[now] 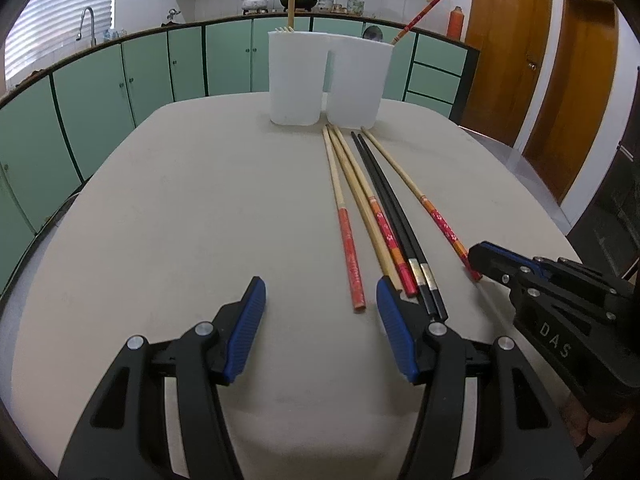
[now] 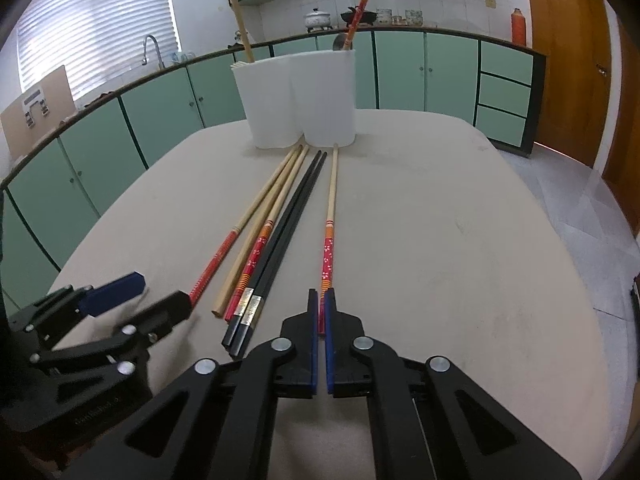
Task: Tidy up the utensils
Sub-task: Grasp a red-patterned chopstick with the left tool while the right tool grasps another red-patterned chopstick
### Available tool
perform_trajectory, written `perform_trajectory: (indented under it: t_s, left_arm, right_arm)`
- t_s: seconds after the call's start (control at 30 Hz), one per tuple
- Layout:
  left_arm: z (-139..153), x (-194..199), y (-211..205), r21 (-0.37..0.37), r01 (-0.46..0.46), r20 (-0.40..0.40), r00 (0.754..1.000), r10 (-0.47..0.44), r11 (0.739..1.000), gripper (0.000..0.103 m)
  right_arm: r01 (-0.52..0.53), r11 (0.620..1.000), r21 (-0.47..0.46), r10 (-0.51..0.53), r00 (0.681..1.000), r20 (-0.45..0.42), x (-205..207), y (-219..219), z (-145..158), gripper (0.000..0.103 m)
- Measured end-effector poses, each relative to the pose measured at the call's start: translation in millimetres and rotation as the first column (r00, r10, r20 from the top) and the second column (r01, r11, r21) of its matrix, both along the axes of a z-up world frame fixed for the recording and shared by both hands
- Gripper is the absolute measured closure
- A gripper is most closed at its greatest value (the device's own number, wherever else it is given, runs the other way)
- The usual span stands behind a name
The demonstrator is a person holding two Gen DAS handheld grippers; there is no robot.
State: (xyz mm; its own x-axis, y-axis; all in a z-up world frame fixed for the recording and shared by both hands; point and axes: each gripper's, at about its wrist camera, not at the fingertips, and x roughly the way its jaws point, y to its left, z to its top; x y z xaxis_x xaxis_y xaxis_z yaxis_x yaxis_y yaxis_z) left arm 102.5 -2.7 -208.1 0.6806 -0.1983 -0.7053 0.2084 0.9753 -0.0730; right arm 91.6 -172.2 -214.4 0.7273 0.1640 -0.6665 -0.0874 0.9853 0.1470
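Several chopsticks lie side by side on the beige table [image 1: 160,220], pointing at a white two-compartment holder [image 1: 326,80] at the far end. My right gripper [image 2: 321,300] is shut on the red end of the rightmost bamboo chopstick [image 2: 329,240], which still lies flat on the table. Left of it lie a black pair [image 2: 288,232] and more bamboo chopsticks with red ends [image 2: 256,216]. My left gripper [image 1: 320,296] is open and empty, low over the table just left of the chopsticks' near ends. The holder [image 2: 298,96] has a wooden stick [image 2: 242,24] in its left compartment and a red chopstick [image 2: 360,8] in its right.
Green kitchen cabinets [image 1: 140,76] with a counter, sink tap [image 1: 86,24] and pots run behind the table. Wooden doors [image 1: 508,48] stand at the right. The right gripper shows at the right edge of the left wrist view [image 1: 476,258].
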Motion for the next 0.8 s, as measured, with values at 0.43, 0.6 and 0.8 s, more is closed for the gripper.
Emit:
perform_trajectory:
  t_s: [0.43,0.6,0.8]
  left_arm:
    - [-6.3,3.2,-8.3,-0.005,0.015,-0.025,1.000,-0.015,1.000,0.098]
    - [-5.4,3.6,-3.8,-0.035,-0.001,-0.030,1.000,0.000,0.999,0.098]
    - [-5.3,4.1,-6.8,-0.030,-0.002,-0.029,1.000,0.001,1.000,0.098]
  right_arm:
    - [-0.007,1.000,0.004,0.007,1.000,0.001,-5.7,-2.9,-1.7,0.090]
    - [-0.010,1.000,0.005,0.010,1.000,-0.018,-4.9,-4.5,-4.7,0.081]
    - [-0.016,0.999,-0.031,0.015,1.000,-0.028,-2.1,1.8,-7.1,0.081]
